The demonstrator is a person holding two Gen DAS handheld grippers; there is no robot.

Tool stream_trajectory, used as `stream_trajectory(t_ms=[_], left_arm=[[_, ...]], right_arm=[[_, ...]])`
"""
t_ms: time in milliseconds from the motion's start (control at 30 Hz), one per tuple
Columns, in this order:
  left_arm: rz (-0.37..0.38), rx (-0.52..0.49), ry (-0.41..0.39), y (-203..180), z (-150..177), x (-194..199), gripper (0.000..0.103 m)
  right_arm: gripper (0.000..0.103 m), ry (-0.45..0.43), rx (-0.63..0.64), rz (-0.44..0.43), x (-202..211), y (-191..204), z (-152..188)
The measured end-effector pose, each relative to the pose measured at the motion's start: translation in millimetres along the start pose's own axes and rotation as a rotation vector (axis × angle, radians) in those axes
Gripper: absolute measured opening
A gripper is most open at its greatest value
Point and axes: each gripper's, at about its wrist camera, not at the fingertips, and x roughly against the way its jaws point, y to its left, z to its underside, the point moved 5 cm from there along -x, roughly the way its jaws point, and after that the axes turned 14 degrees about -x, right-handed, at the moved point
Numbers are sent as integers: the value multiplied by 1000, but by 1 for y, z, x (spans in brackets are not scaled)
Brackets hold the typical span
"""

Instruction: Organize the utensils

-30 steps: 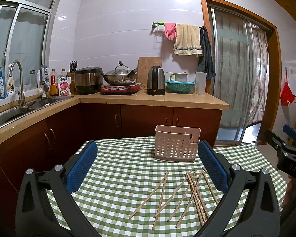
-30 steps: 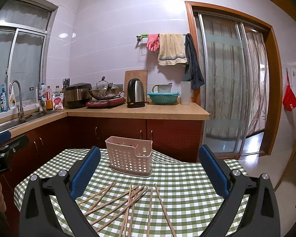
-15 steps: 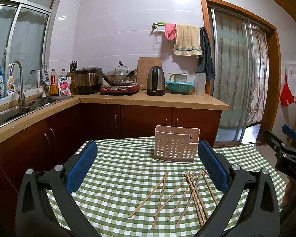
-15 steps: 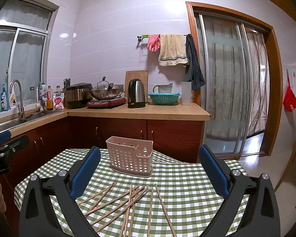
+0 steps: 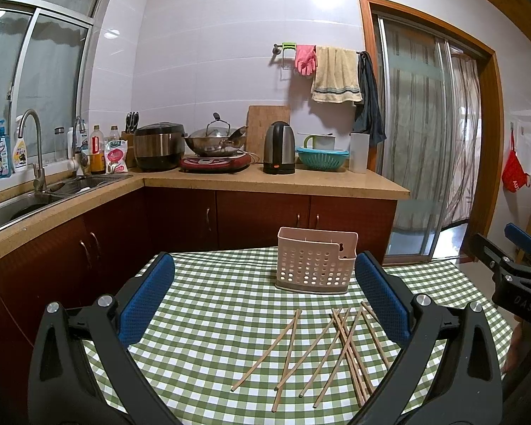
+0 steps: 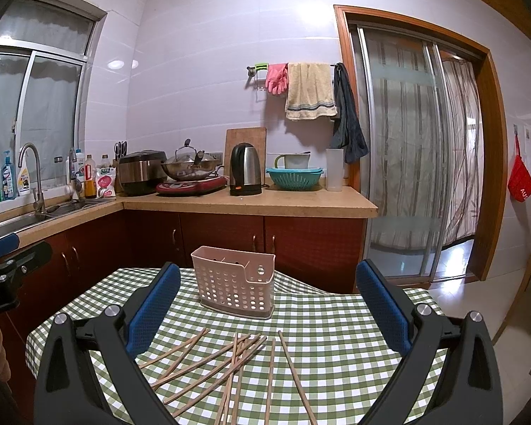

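Note:
Several wooden chopsticks lie scattered on a green checked tablecloth; they also show in the right wrist view. A pale perforated plastic utensil holder stands upright and empty behind them, also in the right wrist view. My left gripper is open and empty above the near side of the table. My right gripper is open and empty, hovering over the chopsticks. The right gripper shows at the right edge of the left wrist view, the left gripper at the left edge of the right wrist view.
A kitchen counter behind the table carries a kettle, a wok, a rice cooker and a teal colander. A sink is at the left. A sliding glass door is at the right.
Almost nothing: both views have shifted very slightly. The chopsticks and the holder have not moved, and both grippers stay open.

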Motion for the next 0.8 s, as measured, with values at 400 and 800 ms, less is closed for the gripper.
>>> stream_trajectory(t_ms=[400,800], left_arm=[[-2,1,-2,-1,2,0,99],[2,-1,26,-5,2,-8,99]], right_arm=[[97,-1,2,-1,2,1,-1],[97,19,7,-4,-5,0,2]])
